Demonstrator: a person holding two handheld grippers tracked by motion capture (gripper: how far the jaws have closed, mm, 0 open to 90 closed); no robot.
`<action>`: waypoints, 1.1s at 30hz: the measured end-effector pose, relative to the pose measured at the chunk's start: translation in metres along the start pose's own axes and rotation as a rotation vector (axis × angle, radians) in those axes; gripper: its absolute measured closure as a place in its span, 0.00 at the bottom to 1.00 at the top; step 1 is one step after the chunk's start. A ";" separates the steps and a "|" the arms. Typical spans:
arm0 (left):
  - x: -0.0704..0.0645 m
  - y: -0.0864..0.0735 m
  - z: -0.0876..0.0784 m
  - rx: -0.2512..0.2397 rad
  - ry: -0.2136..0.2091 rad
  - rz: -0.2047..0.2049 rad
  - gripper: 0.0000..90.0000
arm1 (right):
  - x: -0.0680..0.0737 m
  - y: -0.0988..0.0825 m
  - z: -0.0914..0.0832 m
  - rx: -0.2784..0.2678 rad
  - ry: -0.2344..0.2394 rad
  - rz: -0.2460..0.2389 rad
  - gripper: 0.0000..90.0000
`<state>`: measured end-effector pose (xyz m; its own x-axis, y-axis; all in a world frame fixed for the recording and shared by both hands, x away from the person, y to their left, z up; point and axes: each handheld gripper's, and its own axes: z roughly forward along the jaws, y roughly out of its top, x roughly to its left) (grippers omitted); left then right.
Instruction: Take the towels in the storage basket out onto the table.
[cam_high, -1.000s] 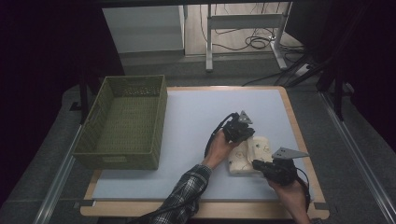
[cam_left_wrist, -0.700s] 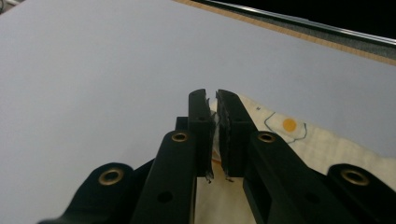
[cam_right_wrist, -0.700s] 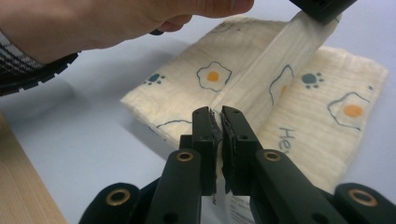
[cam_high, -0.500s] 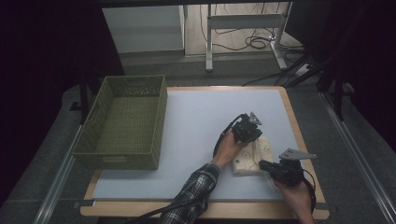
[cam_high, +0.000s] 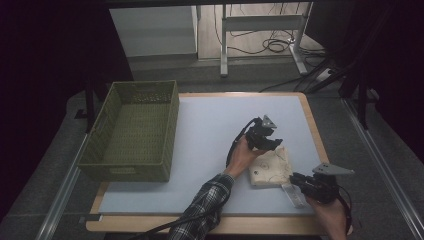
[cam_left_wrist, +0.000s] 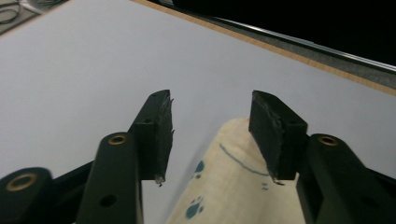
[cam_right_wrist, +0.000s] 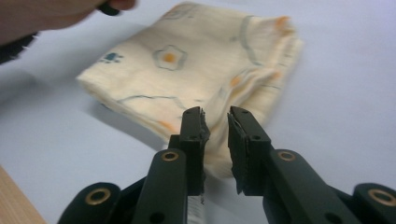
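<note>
A cream-coloured folded cloth (cam_high: 270, 167) printed with small flower outlines and blue and orange marks lay on the pale grey mat (cam_high: 200, 140) that covered the wooden-edged table (cam_high: 314, 125), toward the table's right side and near its front edge. In the high view the left gripper (cam_high: 272, 140), black and held in the person's left hand (cam_high: 242, 155), hovered at the cloth's far edge, with a plaid sleeve (cam_high: 202, 212) reaching in from the bottom. In the left gripper view that gripper's jaws stood moderately apart, having just been opening; the rounded end of the cloth (cam_left_wrist: 233, 186) lay below and between them, but neither pad pressed on it, so it held nothing. The right gripper (cam_high: 296, 181), black with a grey three-cornered plate on top, sat in the person's right hand (cam_high: 330, 220) just beside the cloth's near right corner. In the right gripper view its jaws were only narrowly parted, having just been opening a little, and their tips were at the near folded corner of the cloth (cam_right_wrist: 196, 70), which showed in the gap behind them; the pads did not seem to pinch the fabric. A slim pale strip (cam_high: 294, 195) lay on the mat under that gripper. At the mat's left side stood an olive-green woven plastic basket (cam_high: 132, 130), rectangular and well apart from the cloth and both grippers.
</note>
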<state>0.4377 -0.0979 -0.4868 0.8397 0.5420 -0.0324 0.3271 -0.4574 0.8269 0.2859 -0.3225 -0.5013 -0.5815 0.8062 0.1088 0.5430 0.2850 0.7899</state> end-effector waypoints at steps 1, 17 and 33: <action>0.001 -0.001 -0.002 -0.001 0.006 0.003 0.51 | -0.002 -0.001 -0.003 -0.002 -0.008 0.004 0.82; 0.024 -0.033 -0.035 0.027 0.060 -0.019 0.40 | -0.006 0.021 0.032 0.075 -0.038 0.005 0.84; 0.030 -0.047 -0.044 0.047 0.044 -0.038 0.42 | -0.015 0.017 0.015 0.037 -0.074 0.024 0.80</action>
<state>0.4281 -0.0291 -0.5023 0.8069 0.5894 -0.0378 0.3792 -0.4680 0.7982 0.3126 -0.3220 -0.4985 -0.5223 0.8489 0.0814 0.5789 0.2829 0.7648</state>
